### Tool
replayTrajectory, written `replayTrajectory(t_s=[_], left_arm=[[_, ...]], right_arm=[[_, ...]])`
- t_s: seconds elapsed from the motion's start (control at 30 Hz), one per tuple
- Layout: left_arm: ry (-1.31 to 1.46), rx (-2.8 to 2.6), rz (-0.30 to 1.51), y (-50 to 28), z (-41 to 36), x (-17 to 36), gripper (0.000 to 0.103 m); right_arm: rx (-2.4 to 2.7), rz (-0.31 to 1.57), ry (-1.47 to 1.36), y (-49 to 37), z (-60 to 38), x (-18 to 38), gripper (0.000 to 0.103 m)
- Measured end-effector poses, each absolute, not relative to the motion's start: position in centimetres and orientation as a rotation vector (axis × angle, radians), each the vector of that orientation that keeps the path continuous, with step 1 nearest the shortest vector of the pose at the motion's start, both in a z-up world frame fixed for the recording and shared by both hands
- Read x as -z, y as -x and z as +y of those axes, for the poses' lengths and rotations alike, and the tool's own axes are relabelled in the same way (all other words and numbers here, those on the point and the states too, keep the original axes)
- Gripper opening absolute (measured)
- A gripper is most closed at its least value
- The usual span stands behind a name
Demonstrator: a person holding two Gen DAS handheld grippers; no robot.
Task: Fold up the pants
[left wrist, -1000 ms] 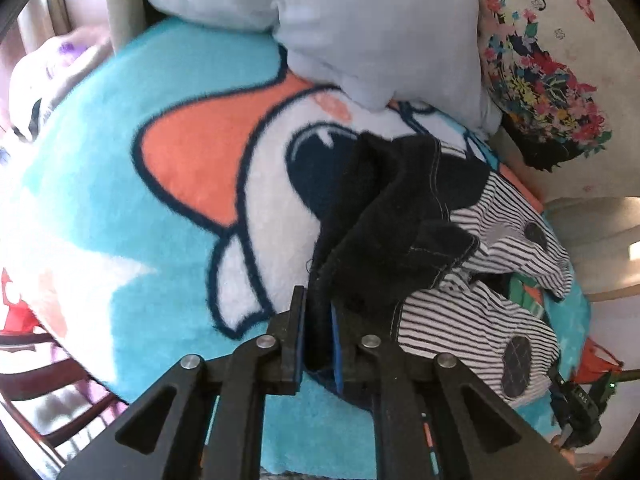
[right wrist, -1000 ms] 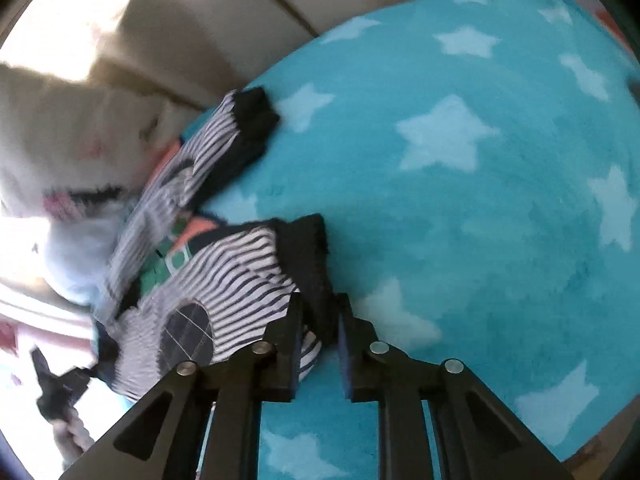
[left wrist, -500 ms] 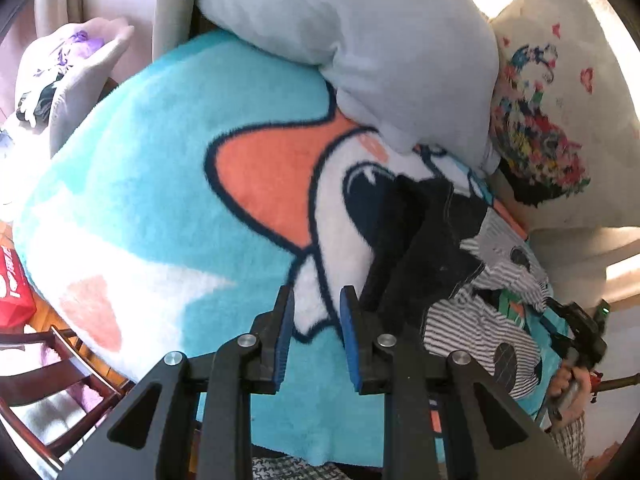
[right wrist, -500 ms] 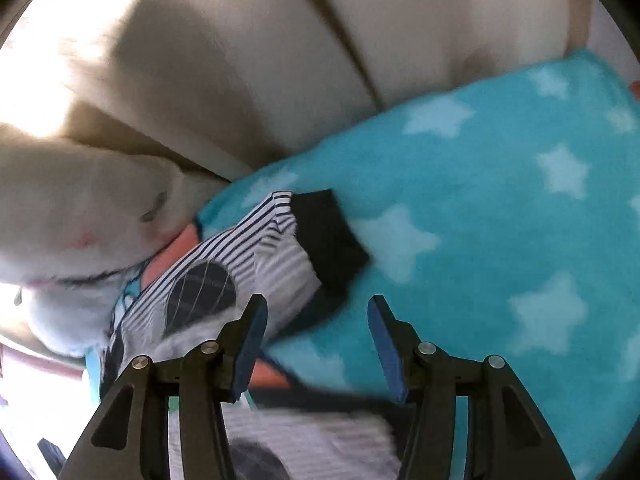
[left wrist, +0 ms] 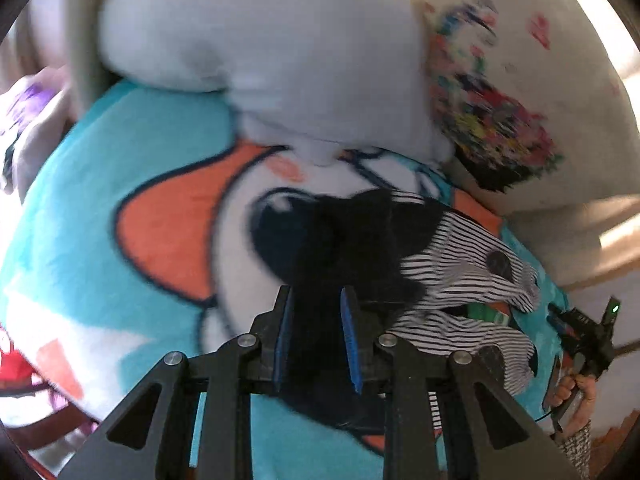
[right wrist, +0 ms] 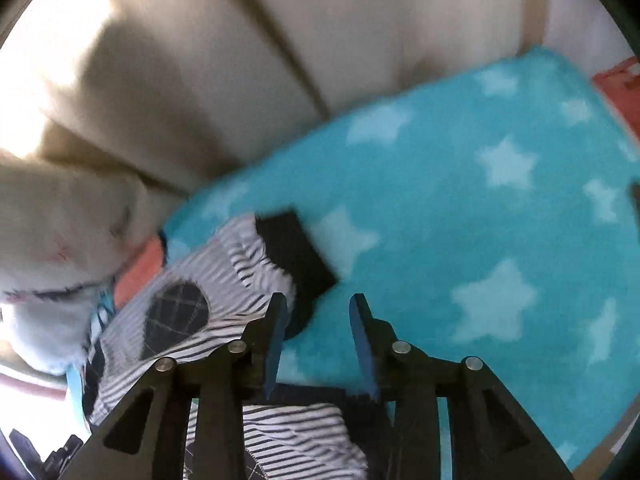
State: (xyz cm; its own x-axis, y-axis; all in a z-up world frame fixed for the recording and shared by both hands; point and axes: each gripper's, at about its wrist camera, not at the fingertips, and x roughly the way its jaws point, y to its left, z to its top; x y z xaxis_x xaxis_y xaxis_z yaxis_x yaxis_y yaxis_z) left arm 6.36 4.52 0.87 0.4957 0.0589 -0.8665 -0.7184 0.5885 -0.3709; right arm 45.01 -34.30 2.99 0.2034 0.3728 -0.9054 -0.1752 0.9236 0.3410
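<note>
Your left tongs [left wrist: 316,334] have the black waistband of the pants [left wrist: 452,280] between their blue pads; the frame is blurred, so you cannot tell whether the pads press on the cloth or only straddle it. Those jaws have been opening a little in the past second. The pants lie on the turquoise blanket [left wrist: 100,208], black top part near your left tongs, black-and-white striped legs running off to the right, each with a dark oval knee patch. The blanket bears a cartoon print with an orange shape and a big dark eye; no lettering on it can be read. A pale grey pillow [left wrist: 280,52] sits at the blanket's far edge, and beside it a cream cushion [left wrist: 500,120] with a many-coloured floral print, too smeared to read. At the right edge of the left view a hand [left wrist: 576,396] holds the other tool.

Your right tongs [right wrist: 316,336] are parted with only the star-printed blanket between the pads; they have just been closing from a wider gape. A black cuff [right wrist: 296,248] of a striped leg lies just beside the left pad, not gripped. More striped cloth lies under the tool. A beige sofa back [right wrist: 280,60] rises behind.
</note>
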Motion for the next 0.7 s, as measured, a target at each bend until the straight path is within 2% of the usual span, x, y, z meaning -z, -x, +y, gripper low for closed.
replayTrajectory(t_s=[0.1,0.2,0.4,0.53,0.57,0.63,0.7], left_arm=[[0.777,-0.447,0.954,-10.1,2.7,-1.0,0.023],[0.727,-0.383,0.961,-14.0,1.1,-0.5,0.024],[0.662,-0.432,1.110,-19.8,1.3,4.8,0.023],[0.705,-0.378,1.057,-19.6,1.9,2.3,0.023],[0.702,-0.369,1.034,-19.3,2.1,1.3,0.023],[0.668,-0.380,1.003,-18.9,2.8,-0.2,0.027],[0.637,-0.387,0.993,-18.5,3.5,-0.8,0.039]], right_arm=[[-0.454,1.244,-0.185,-44.4,-33.2,-4.8,0.035],[-0.596,1.277,-0.186,-42.2,-30.1,-3.8,0.035],[-0.663,1.402,-0.167,-41.1,-25.9,3.0,0.035],[-0.670,1.429,-0.126,-42.1,-25.1,4.3,0.036],[-0.685,1.408,-0.112,-41.9,-25.2,3.6,0.041],[-0.699,1.353,-0.064,-42.1,-25.3,2.3,0.050],[-0.707,1.306,-0.020,-42.4,-25.4,1.0,0.053]])
